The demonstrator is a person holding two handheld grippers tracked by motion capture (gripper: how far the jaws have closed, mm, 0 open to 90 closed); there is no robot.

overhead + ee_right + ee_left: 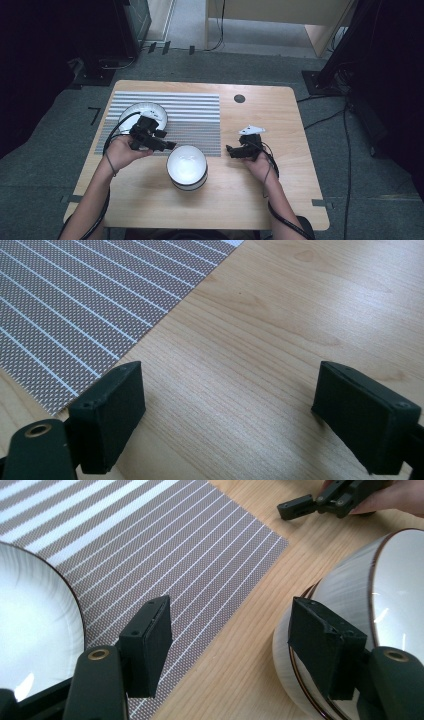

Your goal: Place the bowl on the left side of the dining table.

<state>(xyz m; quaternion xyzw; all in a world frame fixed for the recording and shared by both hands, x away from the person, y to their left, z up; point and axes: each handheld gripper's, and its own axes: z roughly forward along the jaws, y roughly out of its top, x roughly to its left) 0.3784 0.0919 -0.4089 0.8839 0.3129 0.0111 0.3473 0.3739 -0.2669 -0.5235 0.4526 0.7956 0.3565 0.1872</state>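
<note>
A white bowl (187,167) with a dark rim stands on the wooden table near the front, just off the striped placemat (190,117). A white plate (150,111) lies on the mat's left end. My left gripper (167,145) is open, hovering between plate and bowl; in the left gripper view the bowl (370,595) sits right by one jaw and the plate (35,625) lies at the left. My right gripper (231,149) is open over bare wood to the right of the bowl, with the placemat's corner (75,315) ahead and nothing between its jaws.
The wooden table (280,125) has a round dark cable hole (239,98) near its far edge. Cables trail from both grippers. The other gripper (325,500), held in a hand, appears at the top of the left gripper view. Dark equipment and cables surround the table on the floor.
</note>
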